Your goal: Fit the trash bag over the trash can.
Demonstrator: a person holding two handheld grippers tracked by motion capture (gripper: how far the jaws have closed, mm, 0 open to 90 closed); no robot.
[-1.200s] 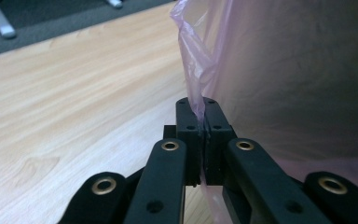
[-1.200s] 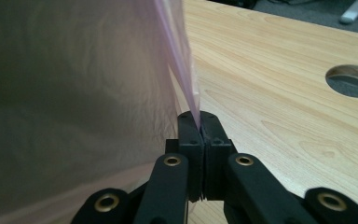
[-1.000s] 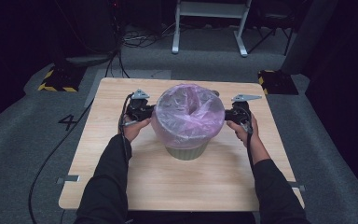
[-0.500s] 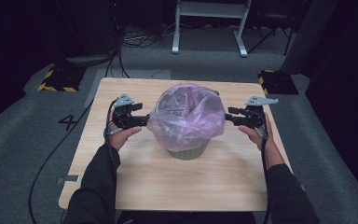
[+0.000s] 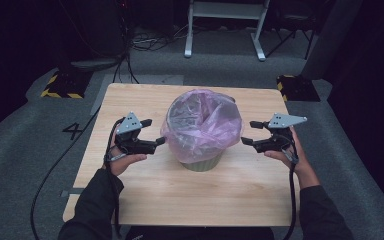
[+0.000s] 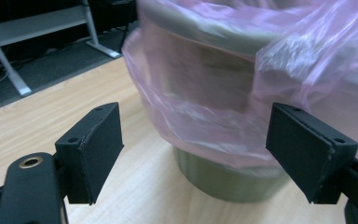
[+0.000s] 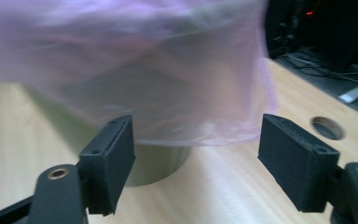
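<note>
A small green bin [image 5: 201, 161] stands in the middle of the wooden table, lined with a pink plastic bag [image 5: 202, 122] whose edge hangs over the rim. My left gripper [image 5: 154, 131] hovers just left of the bag and my right gripper [image 5: 249, 133] just right of it. Both point inward at the bin. Both pairs of jaws have just been opening and now stand open with nothing between them. In the left gripper view the bag [image 6: 200, 93] and bin base [image 6: 223, 175] lie just beyond the left gripper [image 6: 200, 149]. In the right gripper view the bag [image 7: 144, 70] hangs ahead of the right gripper [image 7: 198, 158].
The table [image 5: 190, 190] has bare wood around the bin and a round cable hole [image 7: 328, 127] near one edge. Beyond it on the grey floor stand a white metal frame [image 5: 225, 25], cables, and two yellow-black striped blocks [image 5: 60, 85] [image 5: 295, 85].
Both grippers have let go of the bag, opened, and drawn outward away from the bin, the left one to the left and the right one to the right. The bag edge now drapes lower.
</note>
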